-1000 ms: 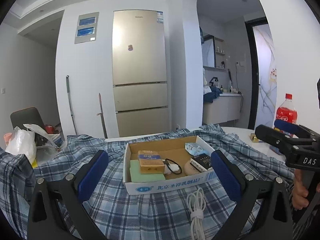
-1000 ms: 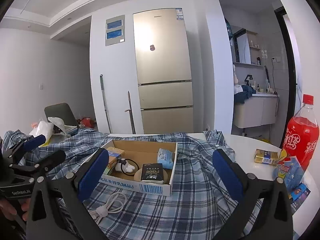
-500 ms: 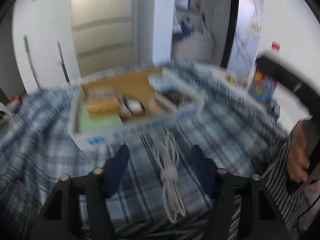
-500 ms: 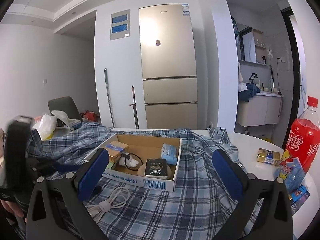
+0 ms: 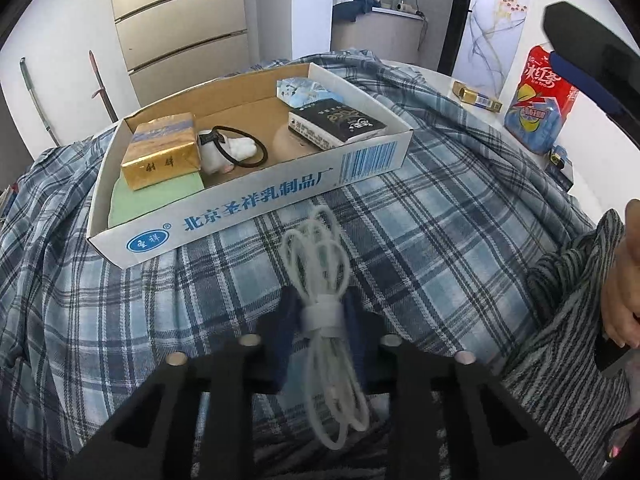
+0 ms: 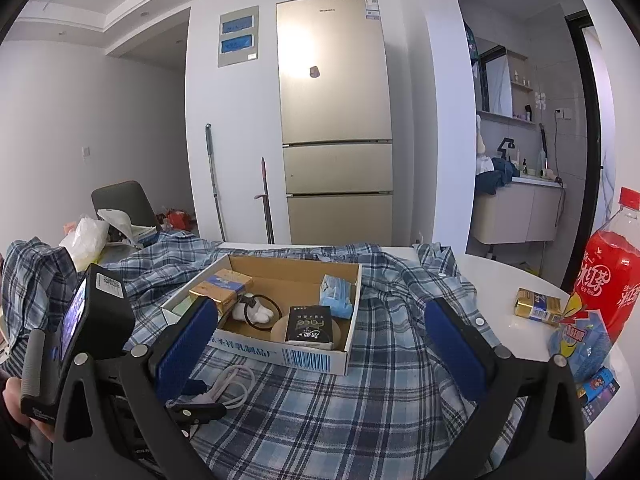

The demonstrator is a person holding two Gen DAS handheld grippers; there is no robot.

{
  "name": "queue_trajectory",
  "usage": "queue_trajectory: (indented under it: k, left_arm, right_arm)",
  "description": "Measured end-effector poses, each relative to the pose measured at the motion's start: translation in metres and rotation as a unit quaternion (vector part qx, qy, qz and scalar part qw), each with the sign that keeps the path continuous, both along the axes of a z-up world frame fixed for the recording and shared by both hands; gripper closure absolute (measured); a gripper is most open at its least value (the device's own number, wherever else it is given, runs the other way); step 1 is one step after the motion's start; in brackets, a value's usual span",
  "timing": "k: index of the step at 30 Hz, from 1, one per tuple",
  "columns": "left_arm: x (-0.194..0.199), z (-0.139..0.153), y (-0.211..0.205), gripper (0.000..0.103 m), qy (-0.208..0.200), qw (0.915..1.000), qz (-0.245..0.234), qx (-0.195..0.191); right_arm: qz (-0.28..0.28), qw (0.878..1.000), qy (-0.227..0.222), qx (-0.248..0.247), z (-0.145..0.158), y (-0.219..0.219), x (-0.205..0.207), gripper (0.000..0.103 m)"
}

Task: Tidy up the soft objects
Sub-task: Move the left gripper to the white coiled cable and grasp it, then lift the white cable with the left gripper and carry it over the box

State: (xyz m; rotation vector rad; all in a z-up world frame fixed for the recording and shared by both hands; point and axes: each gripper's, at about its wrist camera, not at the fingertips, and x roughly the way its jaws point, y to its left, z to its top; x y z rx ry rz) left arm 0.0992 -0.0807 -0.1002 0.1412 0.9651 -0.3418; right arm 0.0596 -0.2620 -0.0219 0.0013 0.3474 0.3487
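Note:
A coiled white cable [image 5: 322, 300] lies on the blue plaid cloth [image 5: 420, 248] just in front of a cardboard box [image 5: 256, 196]. My left gripper [image 5: 322, 316] is shut on the cable at its white strap. The cable also shows in the right wrist view [image 6: 234, 384], with the left gripper [image 6: 192, 394] on it. The box [image 6: 316, 358] holds a gold pack [image 5: 162, 152], a black hair tie [image 5: 240, 146], a black pack [image 5: 336, 122] and a blue tissue pack [image 5: 304, 90]. My right gripper [image 6: 320, 344] is open and empty, held above the cloth facing the box.
A red drink bottle [image 6: 612, 276], a gold pack [image 6: 536, 306] and blue snack bags [image 6: 580, 340] stand on the white table at the right. A white plastic bag [image 6: 86, 236] and a chair [image 6: 120, 204] are at the left. A fridge [image 6: 336, 120] stands behind.
My left gripper tilted down, moved onto the white cable and closed on it. The right gripper stayed open and shifted only slightly.

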Motion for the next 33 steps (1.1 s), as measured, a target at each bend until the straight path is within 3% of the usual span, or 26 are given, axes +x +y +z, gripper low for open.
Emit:
queue_trajectory:
  k: [4,7,11,17,24,27,31,33]
  left_arm:
    - [-0.007,0.009,0.004,0.081,-0.025,0.9996,0.002,-0.014]
    - [-0.022,0.026,0.011,0.082,-0.079,0.9963,0.008,-0.032]
    - [-0.044,0.047,0.021,0.082,-0.159,0.9857,0.02,-0.051]
    - [-0.058,0.064,0.023,0.082,-0.224,0.9726,0.033,-0.054]
    - [-0.064,0.073,0.028,0.082,-0.233,0.9696,0.046,-0.057]
    - [-0.068,0.083,0.032,0.082,-0.227,0.9691,0.057,-0.079]
    - [-0.067,0.113,0.03,0.082,-0.25,0.9636,0.065,-0.067]
    - [-0.066,0.13,0.028,0.082,-0.27,0.9592,0.066,-0.051]
  right_arm:
    - [0.0,1.0,0.003,0.0,0.0,0.0,0.002,0.0]
    - [0.0,1.0,0.005,0.0,0.0,0.0,0.002,0.0]
    - [0.002,1.0,0.007,0.001,-0.001,0.0,0.003,0.0]
    - [0.008,1.0,0.008,-0.003,-0.002,0.003,0.003,0.001]
    - [0.013,1.0,0.014,-0.013,-0.004,0.007,0.005,0.022]
    - [0.013,1.0,0.015,-0.018,-0.003,0.01,0.006,0.031]
    - [0.02,0.999,0.018,-0.039,0.003,0.019,0.007,0.059]
    - [0.022,0.999,0.023,-0.038,0.01,0.023,0.01,0.059]
